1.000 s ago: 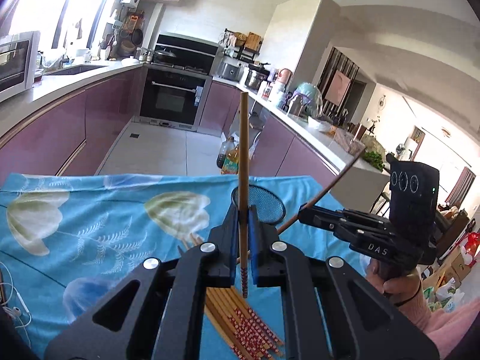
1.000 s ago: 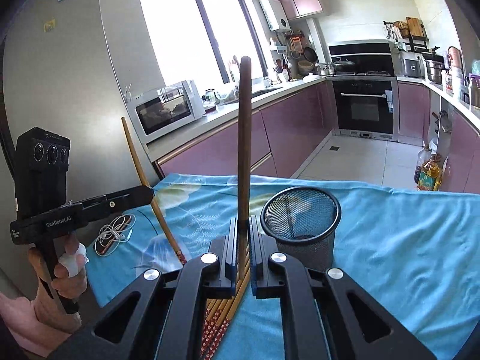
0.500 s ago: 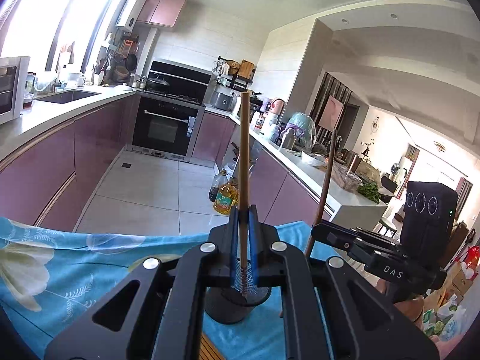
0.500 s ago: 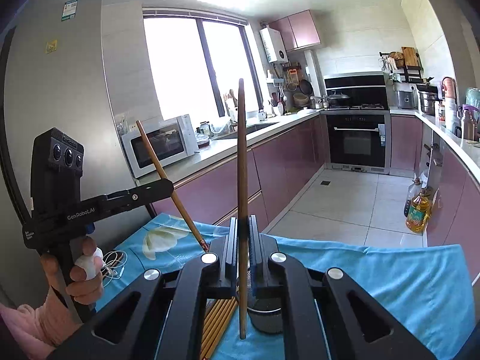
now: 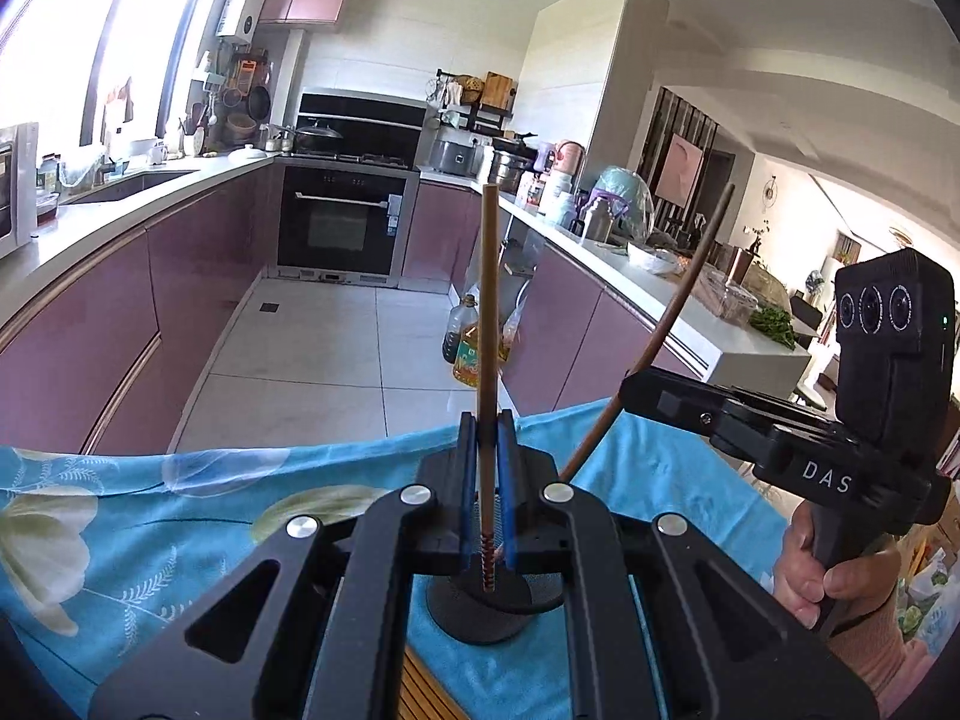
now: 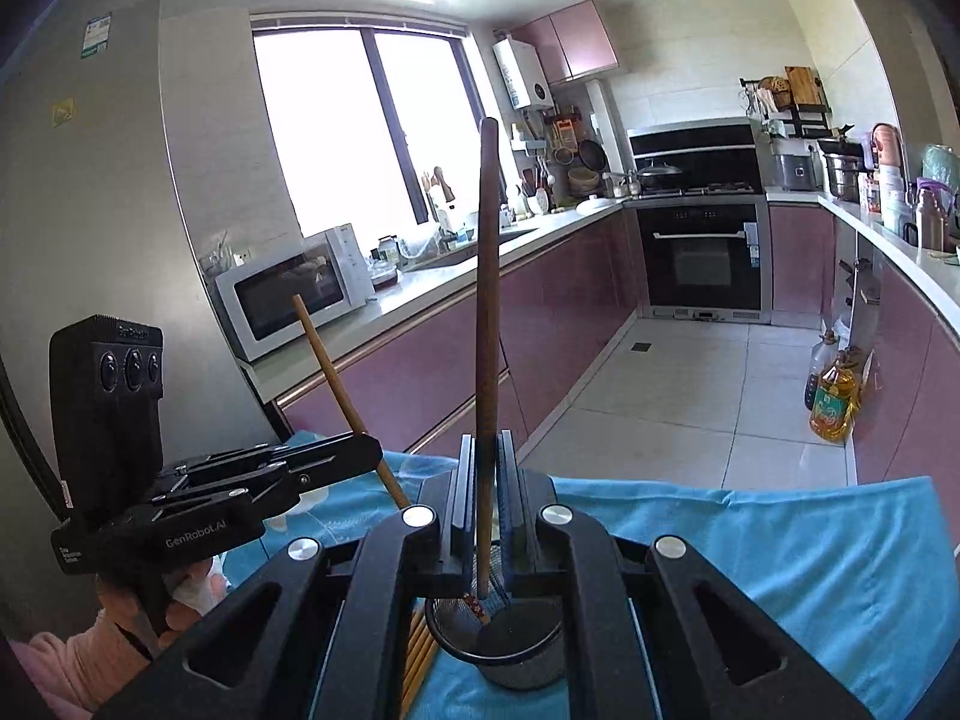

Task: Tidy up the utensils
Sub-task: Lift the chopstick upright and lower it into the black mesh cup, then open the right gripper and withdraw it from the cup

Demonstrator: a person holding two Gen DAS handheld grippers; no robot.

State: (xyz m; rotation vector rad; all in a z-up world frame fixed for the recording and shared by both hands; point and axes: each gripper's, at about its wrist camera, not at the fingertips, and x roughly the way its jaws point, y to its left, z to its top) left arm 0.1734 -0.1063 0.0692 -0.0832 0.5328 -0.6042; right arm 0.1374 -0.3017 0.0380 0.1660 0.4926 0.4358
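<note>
Over the black mesh holder [image 6: 510, 648], near the blue cloth's [image 6: 780, 546] front edge, both claws hang with one chopstick apiece. Clamped tight in the left gripper [image 5: 487, 516] is a light chopstick [image 5: 487, 330], upright, its patterned tip just above the holder's mouth. In the right gripper [image 6: 485, 516] the jaws stand slightly apart around a dark chopstick [image 6: 486, 300] whose patterned tip already sits inside the holder, so I cannot tell whether that one is pinched or merely guided.

To do this step well, I judge each stick should stay near vertical and centred over the opening, go in one at a time so the two claws do not knock together, and be let go only once the tip is below the rim; a light holder could tip if nudged.

Counted: two grippers, two chopsticks in hand, one holder. More chopsticks [image 6: 420, 654] lie bundled on the cloth just left of the holder; about four edges show, the rest hidden.
</note>
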